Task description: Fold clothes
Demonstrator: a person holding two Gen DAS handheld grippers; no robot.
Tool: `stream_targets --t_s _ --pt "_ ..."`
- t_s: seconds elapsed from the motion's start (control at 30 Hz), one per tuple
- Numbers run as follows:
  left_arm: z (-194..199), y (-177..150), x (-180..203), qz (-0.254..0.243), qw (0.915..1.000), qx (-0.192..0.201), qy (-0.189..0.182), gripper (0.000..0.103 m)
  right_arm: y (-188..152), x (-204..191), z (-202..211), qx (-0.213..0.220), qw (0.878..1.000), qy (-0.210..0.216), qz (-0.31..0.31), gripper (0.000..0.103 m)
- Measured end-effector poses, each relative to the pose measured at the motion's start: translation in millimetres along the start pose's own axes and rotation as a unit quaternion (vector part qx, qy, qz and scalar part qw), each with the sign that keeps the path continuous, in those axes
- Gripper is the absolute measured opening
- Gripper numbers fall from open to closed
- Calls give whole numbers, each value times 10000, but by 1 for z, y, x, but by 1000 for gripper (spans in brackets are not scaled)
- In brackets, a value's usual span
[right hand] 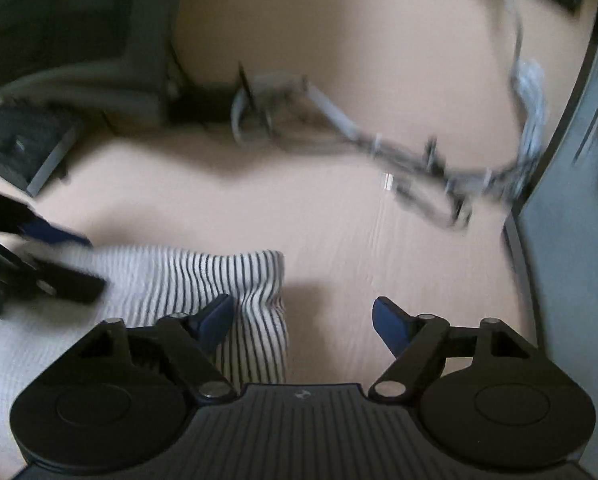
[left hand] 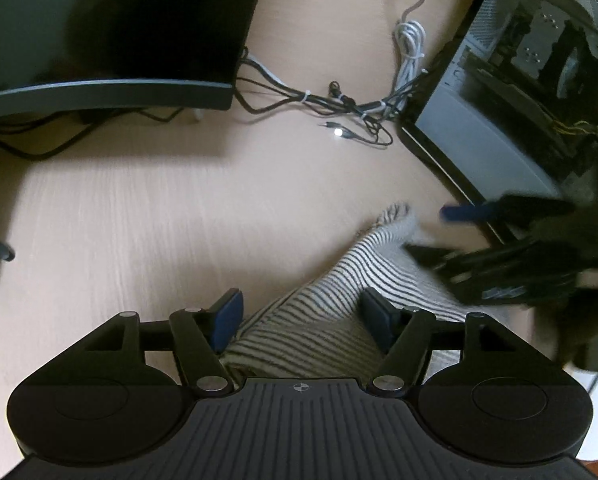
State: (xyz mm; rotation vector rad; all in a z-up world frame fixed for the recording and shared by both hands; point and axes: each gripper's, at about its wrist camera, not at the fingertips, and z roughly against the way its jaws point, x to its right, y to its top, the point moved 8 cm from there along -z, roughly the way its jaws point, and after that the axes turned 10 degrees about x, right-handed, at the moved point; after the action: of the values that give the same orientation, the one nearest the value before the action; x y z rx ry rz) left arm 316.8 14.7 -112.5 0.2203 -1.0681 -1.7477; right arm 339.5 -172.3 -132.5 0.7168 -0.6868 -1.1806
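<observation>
A garment with thin black and white stripes (left hand: 363, 264) lies bunched on the pale wooden table (left hand: 139, 220). My left gripper (left hand: 303, 318) stands open astride it, the striped cloth filling the gap between its blue pads (left hand: 229, 318). My right gripper (right hand: 305, 322) is open over bare table, with the garment's (right hand: 187, 276) right edge just inside its left pad (right hand: 219, 318). Each gripper shows in the other's view: the right gripper (left hand: 447, 234) over the garment's far end, the left gripper (right hand: 71, 258) at the garment's left.
A dark monitor (left hand: 99, 28) stands at the back left and an open computer case (left hand: 519, 100) at the right. A bundle of cables (left hand: 339, 108) runs between them. Plain white fabric (right hand: 19, 352) lies left of the stripes.
</observation>
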Motion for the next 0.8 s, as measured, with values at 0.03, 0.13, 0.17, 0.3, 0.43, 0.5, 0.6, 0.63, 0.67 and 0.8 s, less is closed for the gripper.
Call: stream_targets --t_s 0.03,0.13,0.17,0.3,0.43,0.5,0.6,0.63,0.67,0.8 --pt "-1 0 0 0 10000 10 -3 71 0 3 -3 13 9999 -46 -140 87" --pt "-1 -2 -2 -55 10000 1 -25 76 7 11 10 59 9982 45 -599 87" --pt "-2 -2 -2 -74 10000 2 -27 77 10 13 18 103 9972 89 -741 87" --pt "-2 -3 0 -146 9999 12 -3 77 7 22 71 196 9827 244 -1827 90" --pt "-1 -3 3 -200 9998 45 74 77 -21 17 100 -72 9472 599 -3150 91" --pt "0 -4 4 -190 9998 52 106 77 -39 11 101 -245 9335 687 -3510 91" --pt "2 -4 7 -225 9996 61 168 77 -61 2 102 -467 9120 810 -3994 91" --pt "2 -5 7 -236 9995 63 188 77 -60 0 102 -444 9089 840 -4059 91" --pt "2 -5 8 -242 9995 65 207 77 -57 -2 103 -362 9097 852 -4049 90" --pt "3 -7 8 -212 9994 109 263 79 -23 -11 122 344 9447 808 -3160 59"
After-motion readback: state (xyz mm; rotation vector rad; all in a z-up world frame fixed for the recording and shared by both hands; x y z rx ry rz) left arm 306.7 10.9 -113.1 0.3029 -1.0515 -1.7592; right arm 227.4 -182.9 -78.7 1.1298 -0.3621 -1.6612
